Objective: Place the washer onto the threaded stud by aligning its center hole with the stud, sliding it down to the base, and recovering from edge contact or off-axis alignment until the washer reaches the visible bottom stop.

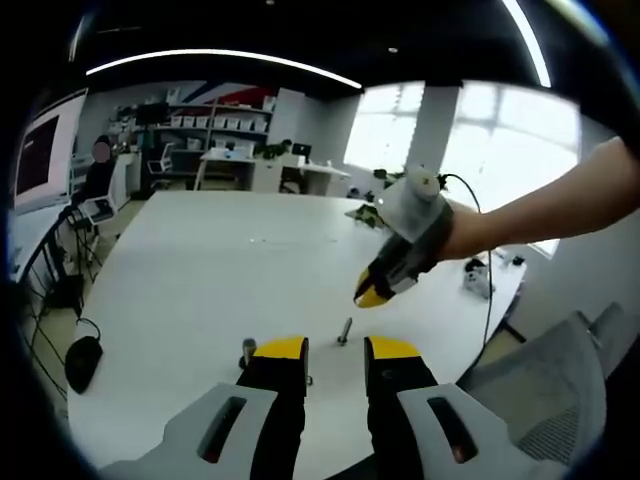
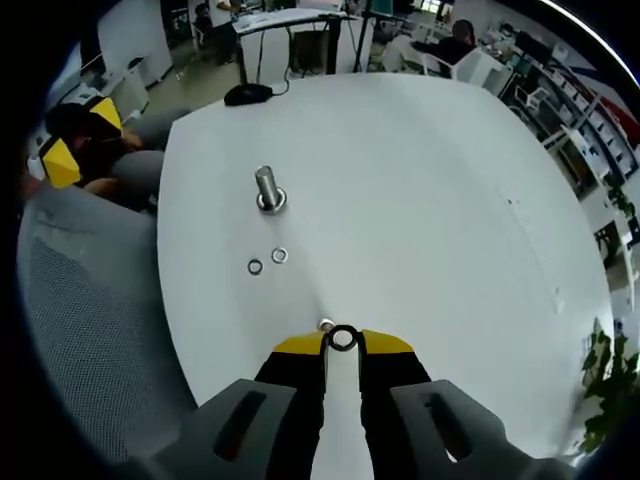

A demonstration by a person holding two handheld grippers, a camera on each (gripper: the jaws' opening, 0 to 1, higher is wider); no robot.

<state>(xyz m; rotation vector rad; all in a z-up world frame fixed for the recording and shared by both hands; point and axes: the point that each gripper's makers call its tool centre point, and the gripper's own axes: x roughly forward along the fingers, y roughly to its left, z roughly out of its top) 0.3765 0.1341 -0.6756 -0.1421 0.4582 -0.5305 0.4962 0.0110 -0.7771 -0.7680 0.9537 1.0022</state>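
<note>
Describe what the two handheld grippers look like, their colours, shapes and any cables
Both share one design. The left gripper has two black jaws capped with yellow pads, rising from pale grey housings with dark oval slots. The right gripper matches it; in the left gripper view it shows a light grey body on top and a thin dark cable trailing off. The forearm holding it is bare, with no sleeve showing.

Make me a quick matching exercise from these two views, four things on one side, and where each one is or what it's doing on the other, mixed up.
Things:
1. washer
2. larger stud
3. two loose washers
4. computer mouse

Places or states:
A. lying flat on the white table, just this side of the larger stud
B. held between the right tool tips
C. standing upright on the table
D. at the table's far edge

Pairs: 1-B, 2-C, 3-A, 4-D
</note>
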